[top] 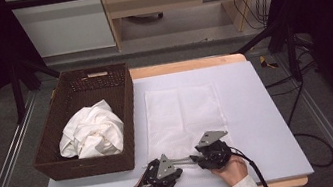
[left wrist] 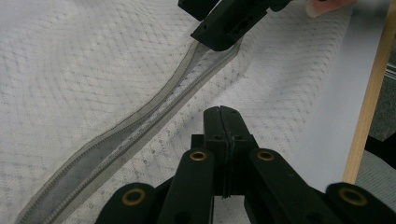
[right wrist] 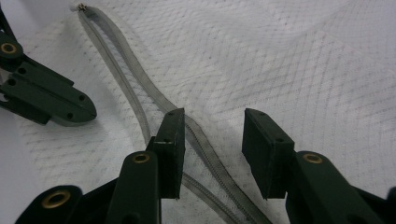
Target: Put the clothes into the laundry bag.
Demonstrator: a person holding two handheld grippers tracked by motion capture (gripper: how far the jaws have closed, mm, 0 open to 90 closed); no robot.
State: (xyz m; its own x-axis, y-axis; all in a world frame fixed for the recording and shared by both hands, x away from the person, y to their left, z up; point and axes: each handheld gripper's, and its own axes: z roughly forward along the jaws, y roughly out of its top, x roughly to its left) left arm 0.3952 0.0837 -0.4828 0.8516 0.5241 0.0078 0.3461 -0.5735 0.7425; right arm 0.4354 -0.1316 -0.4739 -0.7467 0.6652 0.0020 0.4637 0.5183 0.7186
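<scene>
A white mesh zip bag point(top: 182, 111) lies flat on the white table cover point(top: 260, 124). Its grey zipper point(left wrist: 140, 126) runs along the near edge and stands unzipped, the two tapes point(right wrist: 126, 88) parted. My left gripper point(left wrist: 222, 112) is shut, its tip down on the mesh beside the zipper; whether it pinches fabric I cannot tell. It lies at the bag's near edge point(top: 185, 160) and at the left of the right gripper view point(right wrist: 86, 112). My right gripper point(right wrist: 212, 135) faces it point(top: 196, 160), jaws apart astride one zipper tape, pads not pressing.
A dark wicker basket point(top: 128, 104) stands left of the bag and holds a crumpled white cloth point(top: 92, 133). The table's wooden front edge point(left wrist: 369, 102) is close behind the hands. Metal frame rails point(top: 8, 164) flank the table.
</scene>
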